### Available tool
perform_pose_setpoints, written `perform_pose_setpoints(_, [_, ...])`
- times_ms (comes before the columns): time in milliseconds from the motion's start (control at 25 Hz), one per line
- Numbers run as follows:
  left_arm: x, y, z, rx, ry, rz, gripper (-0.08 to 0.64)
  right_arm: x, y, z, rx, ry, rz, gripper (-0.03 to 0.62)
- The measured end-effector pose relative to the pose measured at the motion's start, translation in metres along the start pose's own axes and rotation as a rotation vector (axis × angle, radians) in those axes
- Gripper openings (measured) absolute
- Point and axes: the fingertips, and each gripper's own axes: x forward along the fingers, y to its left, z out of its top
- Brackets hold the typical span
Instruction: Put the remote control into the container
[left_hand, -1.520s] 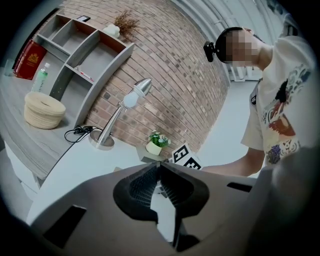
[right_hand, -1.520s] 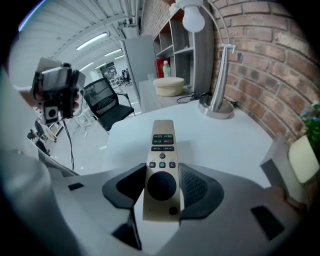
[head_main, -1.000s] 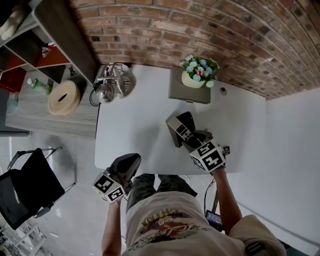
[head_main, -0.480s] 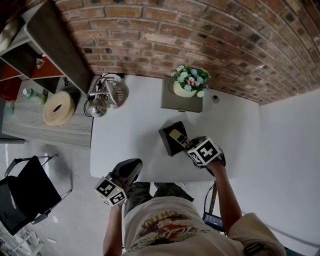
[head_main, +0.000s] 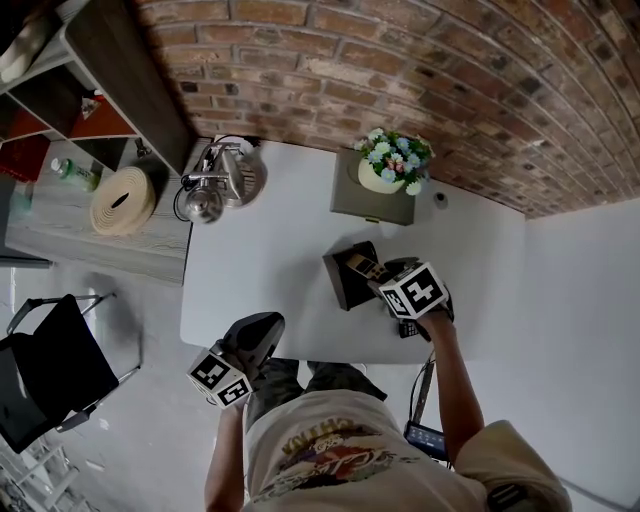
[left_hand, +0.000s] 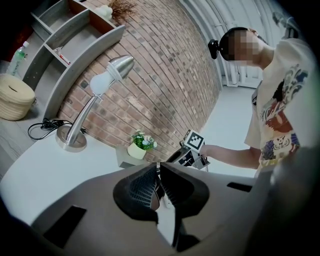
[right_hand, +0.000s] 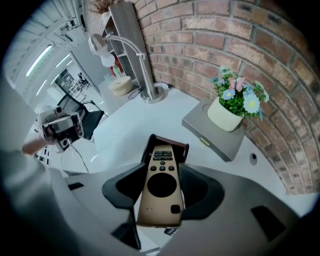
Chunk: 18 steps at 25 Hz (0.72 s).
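tongs (right_hand: 161, 192) gripping remote (right_hand: 161, 186) — over container (right_hand: 165, 148)

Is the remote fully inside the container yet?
No, the right gripper has its jaws clamped on the remote control, and only the remote's far end reaches the open top of the container.

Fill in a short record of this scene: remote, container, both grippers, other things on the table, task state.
remote: gold rectangular remote control, buttons up, far end over the container's opening
container: dark open-topped box, standing on the white table
right gripper: jaws closed on the remote's sides, pointing steeply down
left gripper: jaws together, empty, by the table's near edge
other things: silver desk lamp; cream pot of flowers on a grey flat box
task state: remote not yet released
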Motion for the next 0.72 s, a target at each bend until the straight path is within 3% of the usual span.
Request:
perform_pose_setpoints(320, [0.006,-0.009,0.007,0.018,-0.001,-0.025,0.008,-0.012,0.019,0.037,-0.182,-0.246,-0.057,0.210])
perform_pose_setpoints(600, [0.016,-0.023,0.012,0.090,0.043,-0.090,0.008,-0.036,0.030,0.033,-0.238,-0.347,-0.111,0.205])
perform_pose_setpoints(720, [0.027,-0.032,0.016,0.130,0.065,-0.119,0.008,-0.045,0.038,0.019,-0.242,-0.397,-0.119,0.142])
